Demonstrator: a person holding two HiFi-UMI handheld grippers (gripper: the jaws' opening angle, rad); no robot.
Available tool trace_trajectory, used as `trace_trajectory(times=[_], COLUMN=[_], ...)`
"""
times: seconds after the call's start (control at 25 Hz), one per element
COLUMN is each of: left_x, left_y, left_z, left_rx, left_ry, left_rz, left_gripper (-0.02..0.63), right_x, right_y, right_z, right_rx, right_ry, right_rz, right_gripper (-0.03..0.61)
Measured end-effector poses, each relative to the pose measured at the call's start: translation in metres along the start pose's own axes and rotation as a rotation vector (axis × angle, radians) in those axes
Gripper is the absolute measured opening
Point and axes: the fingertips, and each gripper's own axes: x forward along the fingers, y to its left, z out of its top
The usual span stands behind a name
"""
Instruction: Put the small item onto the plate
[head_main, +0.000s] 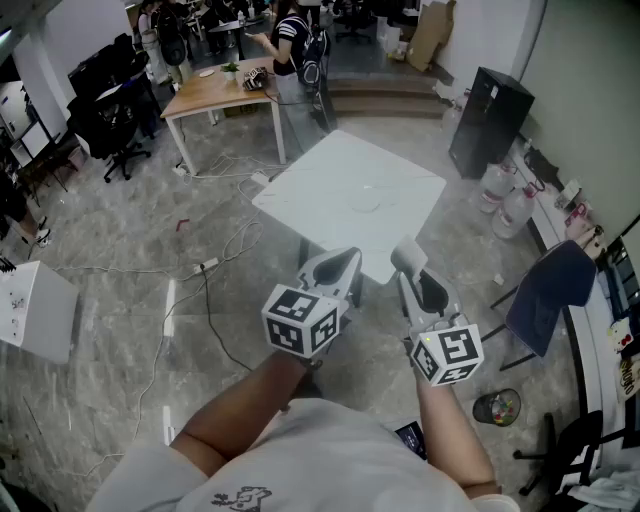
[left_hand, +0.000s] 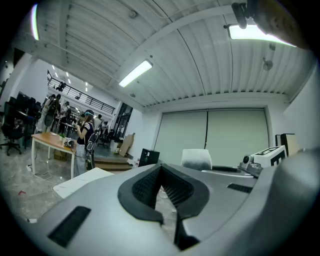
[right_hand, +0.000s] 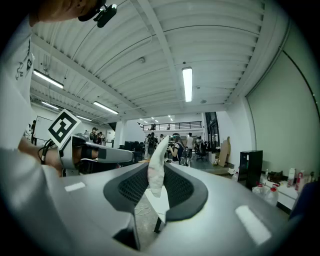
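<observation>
In the head view a white square table (head_main: 330, 190) stands ahead, with a faint round white plate (head_main: 365, 203) lying near its middle. Both grippers are held close to my body, short of the table's near corner and above the floor. My right gripper (head_main: 405, 252) is shut on a small, thin white item (right_hand: 156, 167), which stands edge-on between the pads and sticks up past the tips. My left gripper (head_main: 343, 262) is beside it, and in the left gripper view its pads (left_hand: 150, 187) meet at the tips with nothing between them.
A wooden desk (head_main: 215, 85) with people around it stands at the back left. A black cabinet (head_main: 488, 120) and water bottles (head_main: 500, 190) are on the right. A blue chair (head_main: 545, 290) and a bin (head_main: 497, 407) sit near my right. Cables (head_main: 220, 260) trail over the floor.
</observation>
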Motion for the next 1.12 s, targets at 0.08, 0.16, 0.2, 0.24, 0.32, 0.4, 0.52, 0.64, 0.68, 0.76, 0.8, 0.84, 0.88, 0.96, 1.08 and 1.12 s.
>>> trace_trajectory(times=[0.08, 0.16, 0.2, 0.24, 0.32, 0.4, 0.52, 0.64, 0.68, 0.76, 0.8, 0.84, 0.88, 0.96, 1.08, 1.12], left_x=[-0.003, -0.004, -0.004, -0.003, -0.003, -0.003, -0.003, -0.002, -0.001, 0.0, 0.001, 0.002, 0.003, 0.007, 0.012, 0.014], left_y=[0.001, 0.001, 0.0, 0.0, 0.0, 0.001, 0.002, 0.006, 0.008, 0.011, 0.013, 0.014, 0.015, 0.021, 0.037, 0.043], left_z=[0.0, 0.0, 0.0, -0.001, -0.001, -0.001, 0.0, 0.0, -0.001, -0.002, -0.002, -0.002, -0.002, -0.001, 0.0, 0.001], left_rx=[0.001, 0.004, 0.005, 0.005, 0.004, 0.002, 0.002, 0.002, 0.002, -0.001, -0.002, -0.002, -0.001, -0.002, -0.007, -0.009], left_ry=[0.001, 0.003, 0.004, 0.005, 0.005, 0.006, 0.009, 0.013, 0.015, 0.018, 0.018, 0.019, 0.019, 0.02, 0.02, 0.019], left_rz=[0.001, 0.001, 0.001, 0.002, 0.002, 0.002, 0.002, 0.003, 0.002, -0.001, -0.002, -0.003, -0.005, -0.008, -0.01, -0.01], left_gripper=[0.008, 0.007, 0.007, 0.008, 0.006, 0.007, 0.007, 0.006, 0.007, 0.007, 0.007, 0.008, 0.008, 0.008, 0.007, 0.008], right_x=[0.001, 0.0, 0.0, -0.001, -0.001, 0.0, 0.0, 0.003, 0.005, 0.008, 0.01, 0.012, 0.014, 0.021, 0.036, 0.043], right_y=[0.002, 0.003, 0.003, 0.003, 0.003, 0.004, 0.003, 0.002, 0.003, 0.004, 0.004, 0.004, 0.003, 0.003, 0.003, 0.003], right_z=[0.0, 0.0, 0.0, 0.001, 0.001, 0.002, 0.003, 0.003, 0.002, 0.002, 0.001, 0.001, 0.001, -0.001, -0.003, -0.004], right_rx=[0.008, 0.012, 0.013, 0.013, 0.013, 0.012, 0.019, 0.039, 0.044, 0.047, 0.047, 0.047, 0.047, 0.047, 0.046, 0.046], right_ry=[0.001, 0.001, 0.001, 0.0, -0.002, -0.003, -0.005, -0.002, -0.001, 0.0, 0.001, 0.002, 0.003, 0.007, 0.017, 0.02], right_rz=[0.001, 0.0, 0.0, 0.001, 0.002, 0.001, -0.002, 0.003, 0.006, 0.009, 0.01, 0.011, 0.011, 0.011, 0.01, 0.01], right_gripper=[0.089, 0.089, 0.089, 0.089, 0.089, 0.089, 0.089, 0.089, 0.089, 0.089, 0.089, 0.089, 0.089, 0.089, 0.087, 0.087])
